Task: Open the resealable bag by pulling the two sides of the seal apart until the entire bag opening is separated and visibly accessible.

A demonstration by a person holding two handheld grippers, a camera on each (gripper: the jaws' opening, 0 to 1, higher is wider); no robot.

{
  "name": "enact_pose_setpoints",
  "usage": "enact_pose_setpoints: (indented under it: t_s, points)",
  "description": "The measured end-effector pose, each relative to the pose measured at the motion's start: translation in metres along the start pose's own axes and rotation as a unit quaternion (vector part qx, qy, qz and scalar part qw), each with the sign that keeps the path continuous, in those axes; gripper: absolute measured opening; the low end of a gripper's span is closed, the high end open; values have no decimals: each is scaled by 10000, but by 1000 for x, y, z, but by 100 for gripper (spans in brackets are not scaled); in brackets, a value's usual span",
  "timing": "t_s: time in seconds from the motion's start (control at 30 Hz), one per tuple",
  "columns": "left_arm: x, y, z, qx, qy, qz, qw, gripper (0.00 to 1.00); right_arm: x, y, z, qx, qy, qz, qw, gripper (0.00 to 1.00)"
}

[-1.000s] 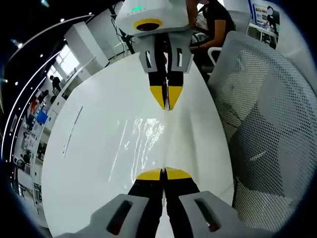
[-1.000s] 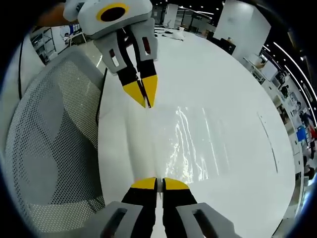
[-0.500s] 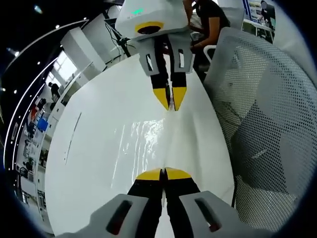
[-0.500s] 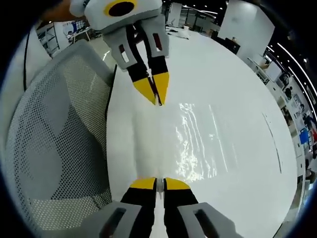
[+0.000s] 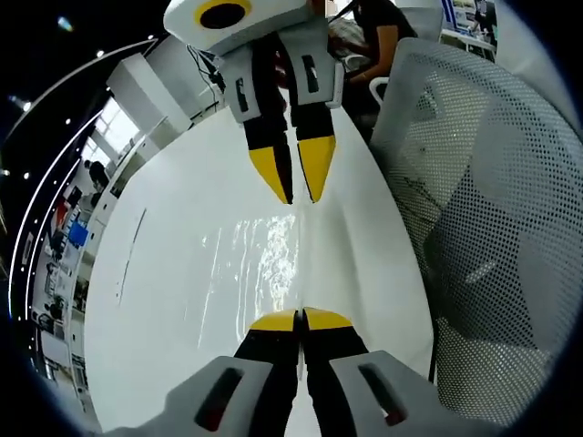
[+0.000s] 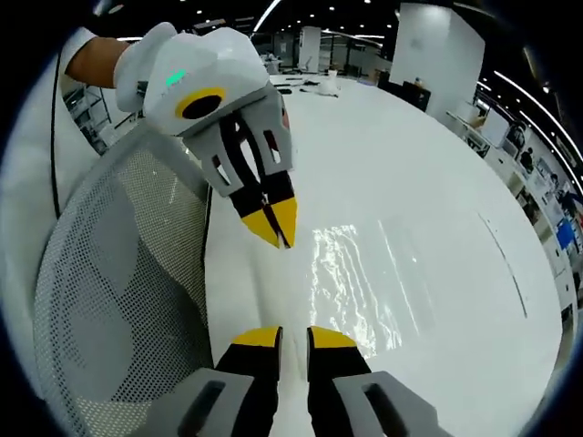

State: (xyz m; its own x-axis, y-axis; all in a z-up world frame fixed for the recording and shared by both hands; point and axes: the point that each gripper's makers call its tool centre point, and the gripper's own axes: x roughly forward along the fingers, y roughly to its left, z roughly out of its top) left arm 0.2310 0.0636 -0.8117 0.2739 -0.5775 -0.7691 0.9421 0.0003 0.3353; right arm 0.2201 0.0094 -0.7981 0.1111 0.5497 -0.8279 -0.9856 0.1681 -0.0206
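Bag [image 5: 264, 259] lies flat, long axis spanning both tools.

Bag [image 5: 260, 264] on table [image 5: 164, 273], beside chair [image 5: 483, 209]

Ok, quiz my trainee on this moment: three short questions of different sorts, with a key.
1. True or false: the right gripper is shut.
2. What stands beside the white table? A) a mesh chair B) a trolley C) a stool
3. Fill in: the left gripper is ____ (open or shut).

Key: 1 false, there is a gap between its jaws; 2 A; 3 shut.
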Motion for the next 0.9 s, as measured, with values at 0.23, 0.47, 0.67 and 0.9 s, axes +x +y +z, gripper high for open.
enact_pose_setpoints:
  t_s: [0.23, 0.47, 0.67, 0.9]
  points:
    - [2, -3, 2, 129, -30, -14, 9999, 0, 11, -1, 4, 48, 5, 39, 10000, 5]
    - [4, -6, 2, 233, -82, -9, 9997, 0, 19, -1, 8, 187, 6, 120, 9998, 5]
    - [3, -6, -4, 287, -47, 5, 9996, 0, 16, 1, 14, 221, -102, 224, 9995, 5]
    - [2, -5, -1, 377, -126, 46, 9992, 0, 21, -3, 9, 302, -13, 190, 9994, 4]
